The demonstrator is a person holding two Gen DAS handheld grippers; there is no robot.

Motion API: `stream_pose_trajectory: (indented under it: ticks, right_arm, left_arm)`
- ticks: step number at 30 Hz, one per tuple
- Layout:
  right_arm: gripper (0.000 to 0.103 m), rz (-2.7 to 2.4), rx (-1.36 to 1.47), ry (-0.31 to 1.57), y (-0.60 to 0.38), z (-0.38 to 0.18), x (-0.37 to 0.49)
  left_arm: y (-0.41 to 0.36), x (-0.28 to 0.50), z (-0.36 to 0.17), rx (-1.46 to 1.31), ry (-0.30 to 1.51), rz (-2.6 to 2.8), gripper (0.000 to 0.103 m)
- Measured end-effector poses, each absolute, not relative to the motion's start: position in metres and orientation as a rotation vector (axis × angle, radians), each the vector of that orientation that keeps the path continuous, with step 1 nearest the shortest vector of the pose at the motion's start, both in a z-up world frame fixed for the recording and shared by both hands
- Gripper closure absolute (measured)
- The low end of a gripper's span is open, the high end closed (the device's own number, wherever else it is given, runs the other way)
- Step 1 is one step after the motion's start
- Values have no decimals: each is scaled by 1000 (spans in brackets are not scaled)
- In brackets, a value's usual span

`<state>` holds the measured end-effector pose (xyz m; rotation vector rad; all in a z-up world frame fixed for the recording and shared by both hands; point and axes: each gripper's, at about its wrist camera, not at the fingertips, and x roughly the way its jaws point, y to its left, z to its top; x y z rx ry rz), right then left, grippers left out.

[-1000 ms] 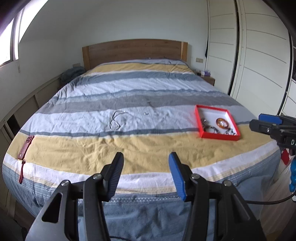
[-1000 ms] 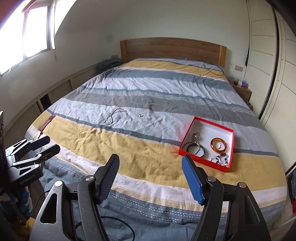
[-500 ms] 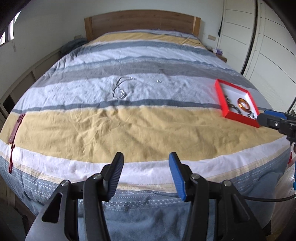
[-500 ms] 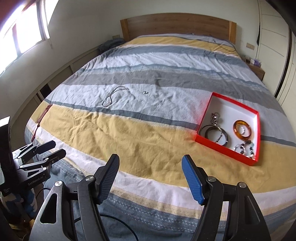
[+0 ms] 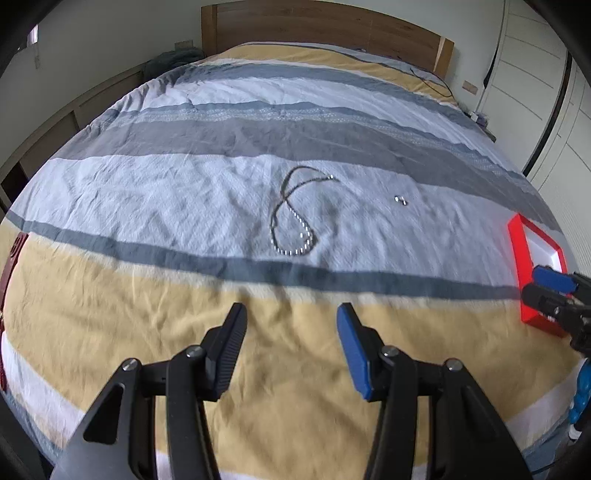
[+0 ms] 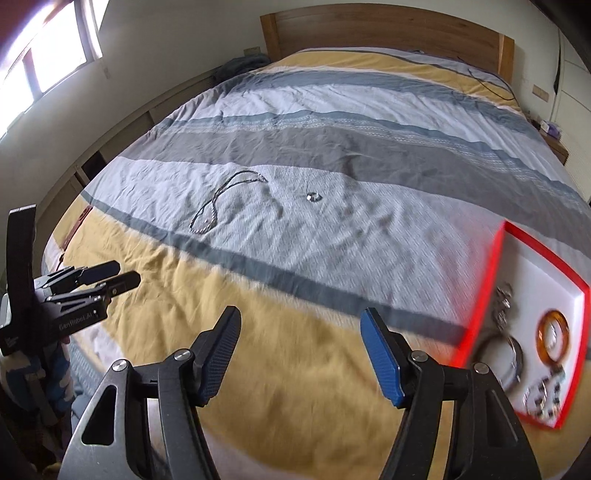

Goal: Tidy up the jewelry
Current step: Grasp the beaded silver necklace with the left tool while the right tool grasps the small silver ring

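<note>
A silver necklace (image 5: 291, 218) lies looped on the white stripe of the bed, ahead of my open, empty left gripper (image 5: 291, 314). A small silver ring (image 5: 400, 200) lies to its right. Both also show in the right wrist view: the necklace (image 6: 221, 203) and the ring (image 6: 314, 196). A red tray (image 6: 480, 302) with a white inside holds an orange bangle (image 6: 553, 335), a dark bangle (image 6: 502, 354) and other pieces; its edge shows in the left view (image 5: 519, 258). My right gripper (image 6: 299, 321) is open and empty, left of the tray.
The striped bedspread (image 5: 184, 332) covers a wide bed with a wooden headboard (image 6: 388, 33). A dark red strap (image 5: 9, 258) lies at the bed's left edge. White wardrobe doors (image 5: 535, 74) stand on the right, low shelving on the left.
Both grippers have moved forward over the bed and tilted down. The necklace, ring and tray appear nearer and larger. Both jaws stay open.
</note>
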<state>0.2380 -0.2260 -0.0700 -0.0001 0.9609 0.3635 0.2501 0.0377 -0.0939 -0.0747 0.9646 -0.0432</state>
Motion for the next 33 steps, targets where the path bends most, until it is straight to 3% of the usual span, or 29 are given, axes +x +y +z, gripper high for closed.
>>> stream_pose_trajectory:
  ticks: [13,29,32,33]
  right_arm:
    - [45,402,5,971,-188,-116,360]
    - [66,366,56,975,-170,-164,432]
    - [83,380,68,978,-166,-168,436]
    - [84,386,68,982,-165,-170,436]
  left_arm:
    - [55,388,-153,-201,1012,-83,55]
    - [44,388,-181,-106,956,-56,60]
    - [40,390,-181,-93,955,-42,63]
    - [38,392,-181,-84,955,-39,65]
